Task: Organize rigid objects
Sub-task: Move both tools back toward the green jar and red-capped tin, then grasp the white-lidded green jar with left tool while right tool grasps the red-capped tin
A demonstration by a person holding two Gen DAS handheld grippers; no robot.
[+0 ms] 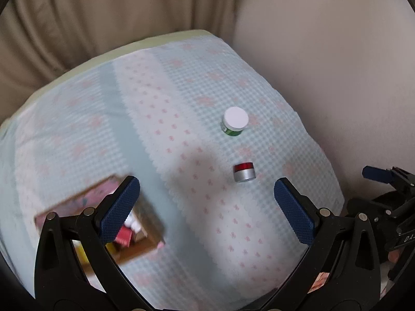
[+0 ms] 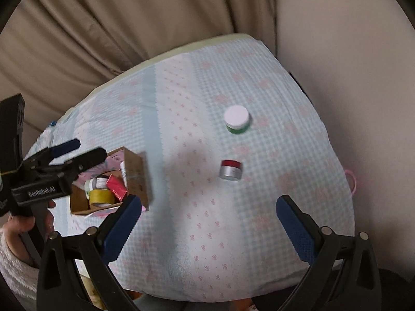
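Observation:
A green jar with a white lid (image 1: pixel 234 121) (image 2: pixel 236 119) stands upright on the checked cloth toward the far right. Closer in stands a small silver jar with a red lid (image 1: pixel 243 172) (image 2: pixel 230 169). An open cardboard box (image 1: pixel 145 243) (image 2: pixel 136 173) on the left holds a yellow tape roll (image 2: pixel 101 197), a red carton (image 2: pixel 116 186) and a white-capped jar. My left gripper (image 1: pixel 207 207) (image 2: pixel 85 150) is open and empty, above the cloth between box and silver jar. My right gripper (image 2: pixel 208 225) is open and empty, short of the silver jar.
The table (image 1: pixel 181 90) wears a pale blue and pink cloth and drops off at the near and right edges. Beige curtains (image 2: pixel 103 26) hang behind and a plain wall (image 1: pixel 337 64) stands to the right. A hand in a fuzzy white sleeve (image 2: pixel 15 261) holds the left gripper.

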